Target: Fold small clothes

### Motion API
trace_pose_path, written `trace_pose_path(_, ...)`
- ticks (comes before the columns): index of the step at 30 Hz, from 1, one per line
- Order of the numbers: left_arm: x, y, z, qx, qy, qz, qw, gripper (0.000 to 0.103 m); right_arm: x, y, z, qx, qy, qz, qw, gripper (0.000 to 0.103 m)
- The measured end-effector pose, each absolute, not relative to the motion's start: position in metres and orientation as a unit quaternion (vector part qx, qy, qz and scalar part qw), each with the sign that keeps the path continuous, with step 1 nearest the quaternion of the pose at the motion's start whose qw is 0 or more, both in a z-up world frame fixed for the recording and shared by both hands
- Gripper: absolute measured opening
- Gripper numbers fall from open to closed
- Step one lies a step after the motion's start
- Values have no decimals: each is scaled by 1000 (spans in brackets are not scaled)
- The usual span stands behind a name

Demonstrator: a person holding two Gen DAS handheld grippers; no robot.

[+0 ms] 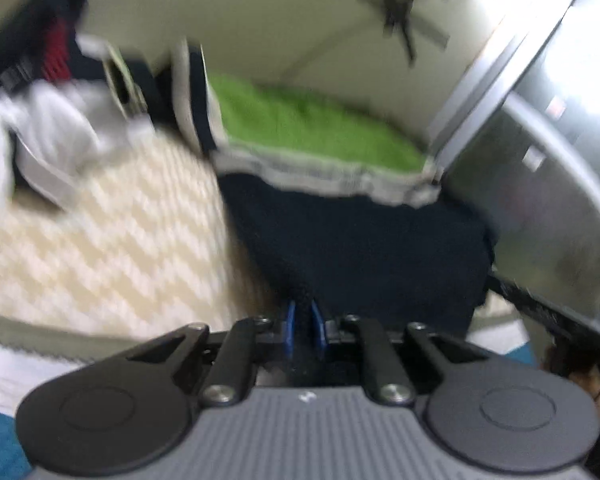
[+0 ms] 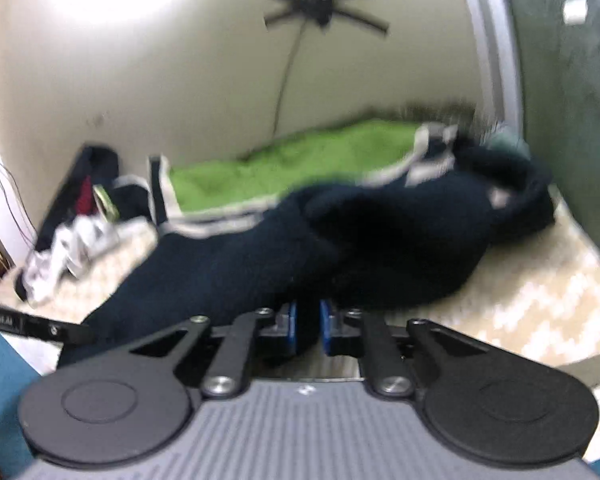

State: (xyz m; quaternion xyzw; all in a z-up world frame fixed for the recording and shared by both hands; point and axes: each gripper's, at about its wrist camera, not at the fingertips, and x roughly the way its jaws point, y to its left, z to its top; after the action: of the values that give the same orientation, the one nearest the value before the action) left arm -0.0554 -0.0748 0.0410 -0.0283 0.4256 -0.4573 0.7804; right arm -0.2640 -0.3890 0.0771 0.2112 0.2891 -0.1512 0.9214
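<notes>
Navy knit, one thick soft garment (image 2: 340,240) with a grey band, sprawls across my cream patterned bed (image 2: 520,292) in front of the single green mat (image 2: 284,164); I judge it floppy, fairly light and not slippery, best pinched at a hem or corner. My left fingers (image 1: 303,330) and my right fingers (image 2: 306,330) are each pinched together on a fold of its near edge. One crumpled white garment (image 1: 56,128) waits well apart.
</notes>
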Motion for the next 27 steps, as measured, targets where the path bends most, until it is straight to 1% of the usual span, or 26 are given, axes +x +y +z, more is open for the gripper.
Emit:
trace_pose_path(4, -66, -17, 82, -54, 391, -471, 789, 9, -314, -380, 137, 204, 243, -125, 940, 0)
trace_pose_path(7, -94, 19, 85, -21, 381, -469, 797, 9, -370, -362, 178, 182, 221, -92, 954, 0)
trace_pose_path(8, -101, 29, 81, -10, 388, -468, 794, 9, -390, -353, 185, 174, 226, -78, 955, 1)
trace_pose_path(10, -106, 41, 65, 16, 413, -457, 788, 15, -414, -340, 184, 165, 247, -49, 954, 2)
trace_pose_path(12, -101, 50, 57, 25, 424, -429, 797, 21, -430, -329, 171, 157, 268, -32, 950, 3)
trace_pose_path(13, -95, 52, 54, 26, 429, -405, 807, 26, -433, -328, 162, 154, 272, -38, 949, 9)
trace_pose_path(16, -73, 59, 52, -10, 438, -373, 818, 27, -424, -346, 143, 185, 273, -98, 939, 66)
trace_pose_path(18, -63, 63, 56, -31, 435, -364, 823, 32, -417, -366, 134, 221, 265, -143, 928, 64)
trace_pose_path(19, -60, 64, 56, -34, 430, -356, 829, 38, -412, -374, 131, 235, 261, -154, 924, 64)
trace_pose_path(21, -54, 67, 59, -37, 422, -338, 840, 43, -406, -395, 125, 254, 245, -183, 917, 64)
trace_pose_path(24, -46, 72, 57, -52, 431, -320, 842, 44, -386, -431, 107, 290, 243, -230, 897, 64)
trace_pose_path(27, -39, 71, 46, -57, 440, -309, 841, 44, -358, -465, 84, 339, 245, -244, 875, 60)
